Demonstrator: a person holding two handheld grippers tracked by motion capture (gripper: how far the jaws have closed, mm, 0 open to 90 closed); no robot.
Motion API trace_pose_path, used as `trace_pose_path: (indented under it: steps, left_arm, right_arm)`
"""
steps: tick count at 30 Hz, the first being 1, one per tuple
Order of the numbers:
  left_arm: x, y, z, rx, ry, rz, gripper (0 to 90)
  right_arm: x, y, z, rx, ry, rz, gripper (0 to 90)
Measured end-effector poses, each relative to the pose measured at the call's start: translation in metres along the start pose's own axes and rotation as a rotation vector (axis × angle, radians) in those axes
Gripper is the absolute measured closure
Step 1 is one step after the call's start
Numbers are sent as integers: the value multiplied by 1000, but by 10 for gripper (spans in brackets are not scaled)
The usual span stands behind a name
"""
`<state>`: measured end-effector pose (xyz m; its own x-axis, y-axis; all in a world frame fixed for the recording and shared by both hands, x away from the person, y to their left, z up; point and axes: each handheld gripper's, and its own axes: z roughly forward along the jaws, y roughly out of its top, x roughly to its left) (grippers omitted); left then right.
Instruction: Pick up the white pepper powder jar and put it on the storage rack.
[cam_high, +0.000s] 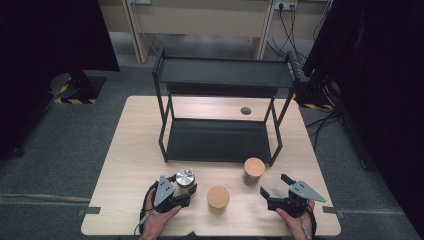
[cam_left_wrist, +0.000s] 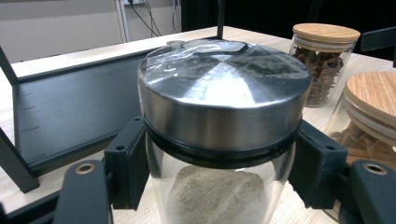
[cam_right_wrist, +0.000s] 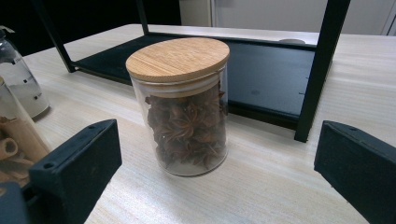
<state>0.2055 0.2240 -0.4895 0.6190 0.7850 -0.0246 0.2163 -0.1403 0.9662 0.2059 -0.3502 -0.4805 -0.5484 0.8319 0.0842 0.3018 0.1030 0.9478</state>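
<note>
Near the table's (cam_high: 130, 150) front edge, the steel-lidded jar (cam_high: 184, 181) is clasped just under its lid by the left gripper (cam_high: 181, 192), while the right gripper (cam_high: 274, 186) is held wide apart toward one of two wooden-lidded jars (cam_high: 253, 171), before one black rack (cam_high: 220, 135).

Even overhead light falls on the pale table (cam_high: 130, 150), while the room's left and right edges sink into near-black. A bright patch glares on the far tabletop under the black shelf rack (cam_high: 222, 75). The steel lid (cam_left_wrist: 224, 88) shows white streaked reflections. Near jaws appear soft and out of focus; the star-anise jar (cam_right_wrist: 184, 107) is sharp, casting faint shadow.
</note>
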Motion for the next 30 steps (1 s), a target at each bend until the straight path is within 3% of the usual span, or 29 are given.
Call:
trace_pose_path:
  steps: [30]
  left_arm:
    - [5,19,9,20,18,-13,309]
  right_arm:
    - [0,0,0,-1,-1,3,9]
